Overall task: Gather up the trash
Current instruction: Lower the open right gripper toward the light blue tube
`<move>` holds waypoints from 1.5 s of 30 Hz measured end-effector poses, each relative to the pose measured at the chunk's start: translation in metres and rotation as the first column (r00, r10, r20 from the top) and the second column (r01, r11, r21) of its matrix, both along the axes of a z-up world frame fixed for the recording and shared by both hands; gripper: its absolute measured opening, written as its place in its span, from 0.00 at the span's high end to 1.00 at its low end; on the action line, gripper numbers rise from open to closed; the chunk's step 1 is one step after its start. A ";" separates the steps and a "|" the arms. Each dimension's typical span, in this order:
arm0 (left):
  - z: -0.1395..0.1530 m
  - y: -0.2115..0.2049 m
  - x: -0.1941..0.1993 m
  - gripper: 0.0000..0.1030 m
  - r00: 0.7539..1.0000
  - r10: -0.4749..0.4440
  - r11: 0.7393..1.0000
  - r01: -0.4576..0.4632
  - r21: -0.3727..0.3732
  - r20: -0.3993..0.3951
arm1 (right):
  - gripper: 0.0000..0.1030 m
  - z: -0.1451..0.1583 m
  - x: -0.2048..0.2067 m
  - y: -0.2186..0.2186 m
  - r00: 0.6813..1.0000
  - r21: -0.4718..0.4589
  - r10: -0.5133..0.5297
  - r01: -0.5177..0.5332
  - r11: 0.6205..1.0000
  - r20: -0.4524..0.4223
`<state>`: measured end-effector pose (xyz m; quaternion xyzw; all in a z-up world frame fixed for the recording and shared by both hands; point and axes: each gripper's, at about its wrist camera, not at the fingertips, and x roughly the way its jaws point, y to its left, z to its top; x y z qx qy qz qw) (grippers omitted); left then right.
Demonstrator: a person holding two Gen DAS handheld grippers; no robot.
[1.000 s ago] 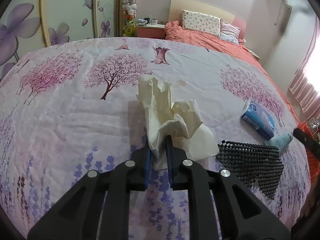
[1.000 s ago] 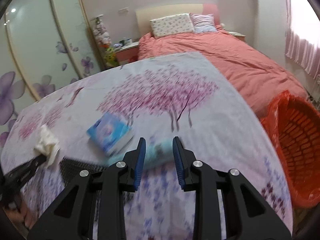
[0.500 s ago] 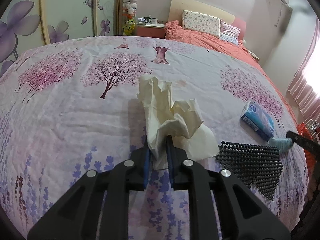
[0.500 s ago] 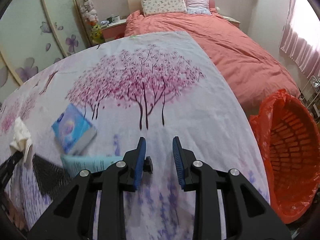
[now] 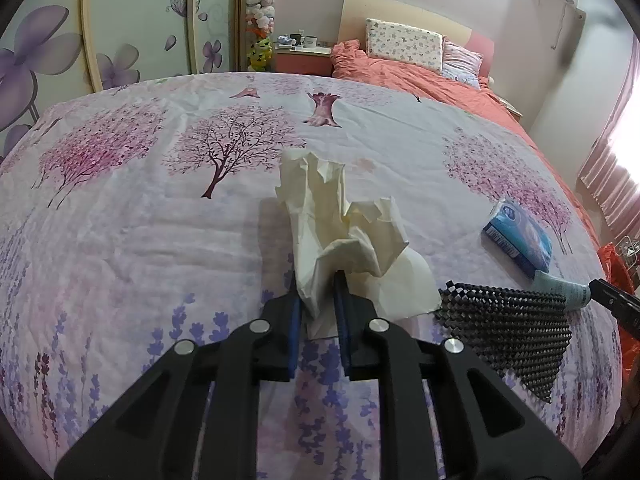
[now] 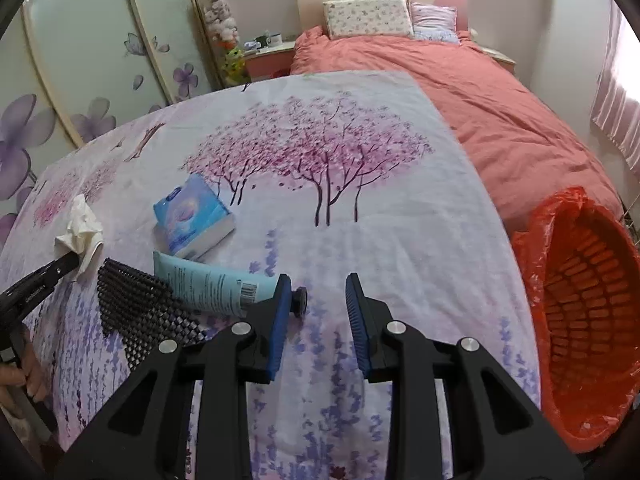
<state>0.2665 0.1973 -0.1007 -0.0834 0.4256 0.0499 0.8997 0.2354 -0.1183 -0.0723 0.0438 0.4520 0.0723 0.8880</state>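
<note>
right gripper [image 6: 316,300] swung right off tube [image 6: 204,286], jaws apart, empty | left gripper [image 5: 316,292] jaws still pinch tissue [image 5: 340,224]

Right wrist view: orange basket [image 6: 576,320] cut off by the right and lower edges, its base unseen. Blue tube [image 6: 204,284]: the shoulder end passes behind the right tool [image 6: 319,292]'s left finger, only the dark cap showing past it; print too small to read. Black mesh mat [image 6: 136,312]: lower corner hidden behind the tool body. Left wrist view: tissue [image 5: 344,228]'s lower end hidden between the left tool [image 5: 316,292]'s fingers. Items on the nightstand [image 5: 304,54] too small to identify.
</note>
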 end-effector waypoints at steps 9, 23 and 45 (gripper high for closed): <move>0.000 0.000 0.000 0.83 1.000 0.000 1.000 0.000 0.000 0.000 | 0.71 0.002 -0.020 0.018 0.996 0.002 0.091 -0.091 0.996 -0.020; 0.000 -0.001 0.000 0.83 1.000 0.003 1.000 -0.003 -0.001 -0.001 | 0.31 -0.006 0.003 0.076 0.946 -0.273 0.322 -0.299 0.914 0.042; 0.001 -0.001 -0.001 0.83 1.000 0.004 1.000 -0.004 0.001 -0.002 | 0.51 -0.005 0.005 0.034 0.998 0.010 0.067 -0.067 0.998 -0.002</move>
